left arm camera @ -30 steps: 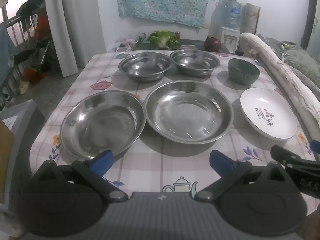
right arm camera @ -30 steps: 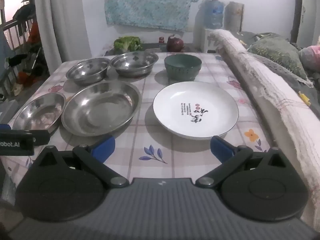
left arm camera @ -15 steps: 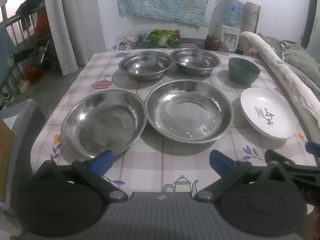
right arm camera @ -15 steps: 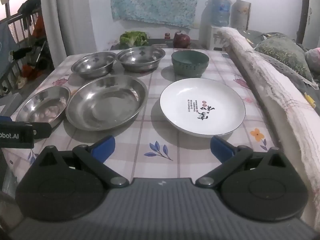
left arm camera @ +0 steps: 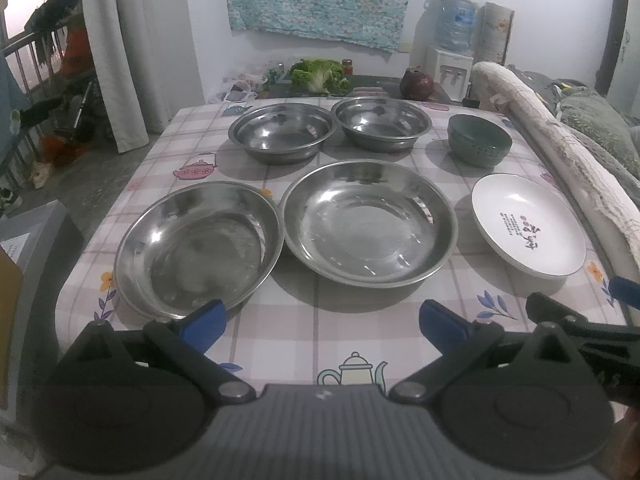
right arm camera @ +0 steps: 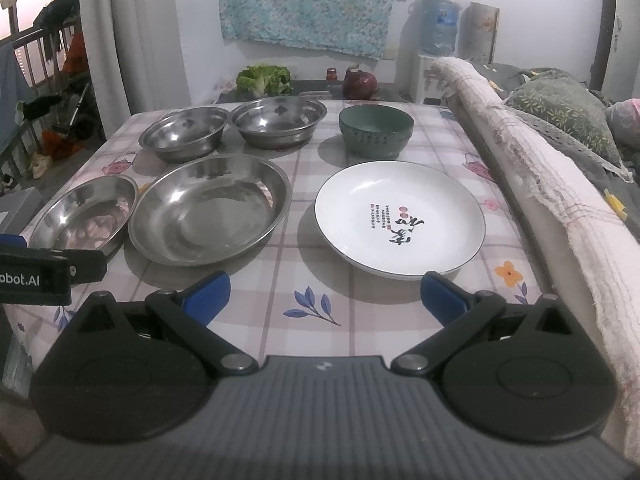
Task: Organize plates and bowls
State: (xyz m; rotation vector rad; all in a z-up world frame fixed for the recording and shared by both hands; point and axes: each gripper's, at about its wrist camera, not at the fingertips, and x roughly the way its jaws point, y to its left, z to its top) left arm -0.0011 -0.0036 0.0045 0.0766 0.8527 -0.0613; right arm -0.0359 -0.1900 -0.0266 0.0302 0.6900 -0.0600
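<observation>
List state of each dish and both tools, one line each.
Left tool: open, holding nothing, above the near table edge.
Right tool: open, holding nothing, just short of the white plate.
White plate: upright, empty, flat on the table.
Green bowl: upright, empty.
Two large steel plates: upright, empty, side by side, unstacked.
Two steel bowls: upright, empty, side by side, unstacked.

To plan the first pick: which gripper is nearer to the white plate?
Right. The right gripper sits open just before the white plate; the left gripper, also open, faces the steel plates.
</observation>
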